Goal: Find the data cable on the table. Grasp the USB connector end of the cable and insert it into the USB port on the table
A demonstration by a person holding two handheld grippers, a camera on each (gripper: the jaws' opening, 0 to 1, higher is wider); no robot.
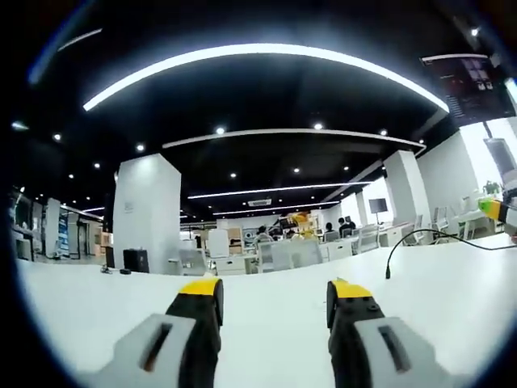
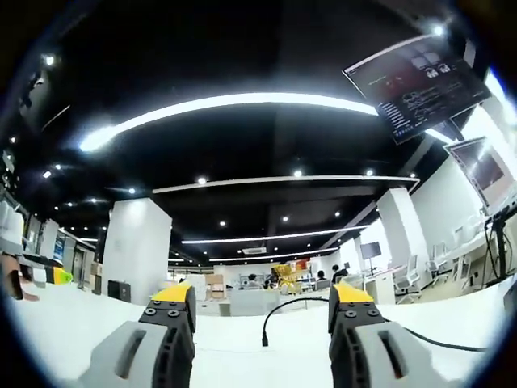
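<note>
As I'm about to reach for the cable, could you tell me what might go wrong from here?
The cable arcs up off the table, its tip raised ahead of the open right gripper; a grasp may pinch cable rather than connector. The cable passes close by one jaw and might snag. The tip is too small to judge its orientation.

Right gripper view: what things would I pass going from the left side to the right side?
left gripper → white pillar → cable's free end → hanging screen
</note>
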